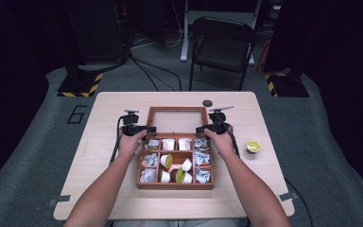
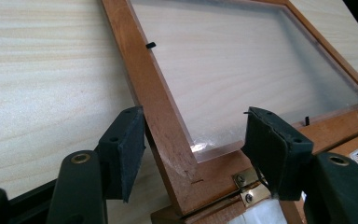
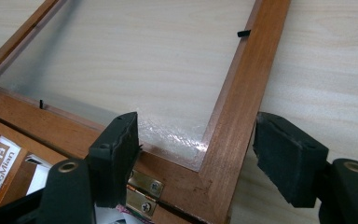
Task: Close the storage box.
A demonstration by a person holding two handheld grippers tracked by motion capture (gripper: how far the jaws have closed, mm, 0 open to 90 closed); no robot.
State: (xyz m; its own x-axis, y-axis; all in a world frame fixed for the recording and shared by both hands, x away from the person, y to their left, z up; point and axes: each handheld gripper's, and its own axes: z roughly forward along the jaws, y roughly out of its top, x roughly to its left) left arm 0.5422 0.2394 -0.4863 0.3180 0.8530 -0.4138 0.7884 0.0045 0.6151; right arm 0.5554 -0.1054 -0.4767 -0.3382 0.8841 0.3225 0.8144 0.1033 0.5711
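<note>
High view: wooden box (image 1: 175,185) mid-table, glazed lid (image 1: 177,109) laid back flat beyond the hinges. Left gripper (image 2: 193,151) and right gripper (image 3: 196,156), both parted, each straddle a hinge-side lid corner without clamping. Lid's long axis runs across; hands equally near.

From above, my desk (image 1: 123,106) is evenly lit from overhead while the room around it falls to near black, and the picture is soft and grainy. Close up, glare whitens the lid pane (image 2: 223,70) at its near corners, and my claw pads (image 3: 116,154) blur slightly.
</note>
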